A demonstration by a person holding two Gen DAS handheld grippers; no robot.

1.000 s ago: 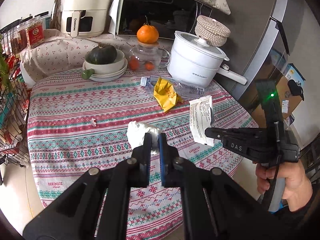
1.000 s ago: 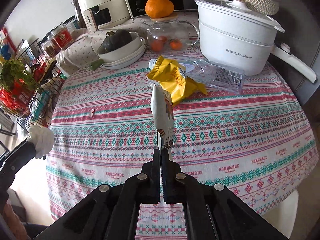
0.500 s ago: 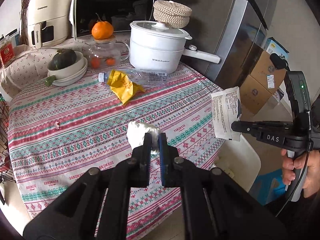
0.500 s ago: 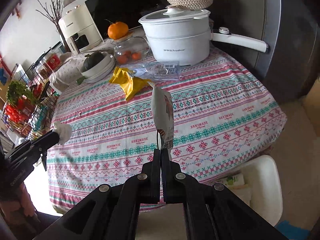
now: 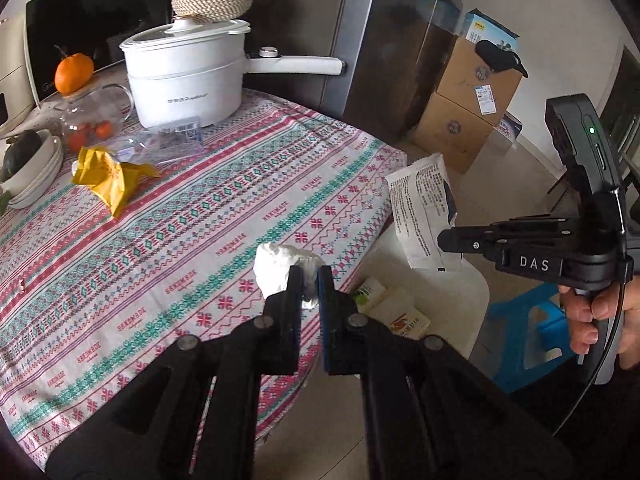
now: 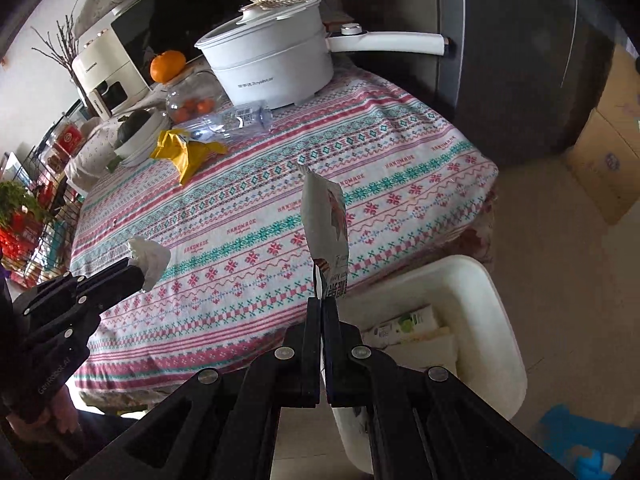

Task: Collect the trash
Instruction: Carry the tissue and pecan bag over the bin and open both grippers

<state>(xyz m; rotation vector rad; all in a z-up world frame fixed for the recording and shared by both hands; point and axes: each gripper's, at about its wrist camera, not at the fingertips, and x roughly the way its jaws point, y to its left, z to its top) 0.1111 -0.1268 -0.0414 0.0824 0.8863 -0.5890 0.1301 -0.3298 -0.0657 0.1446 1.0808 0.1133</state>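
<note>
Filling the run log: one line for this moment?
left gripper: shut on tissue | right gripper: shut on wrapper | bin: beside table, below | phase: carrying

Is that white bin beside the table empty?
No. The white bin already holds a few small cartons, visible through its open top.

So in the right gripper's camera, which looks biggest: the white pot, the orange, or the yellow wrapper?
1. white pot, biggest by far.
2. yellow wrapper.
3. orange, smallest, though it sits farther back, so that may shrink it.

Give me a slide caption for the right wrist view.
Right gripper holds a white wrapper above the white bin beside the table.
</note>
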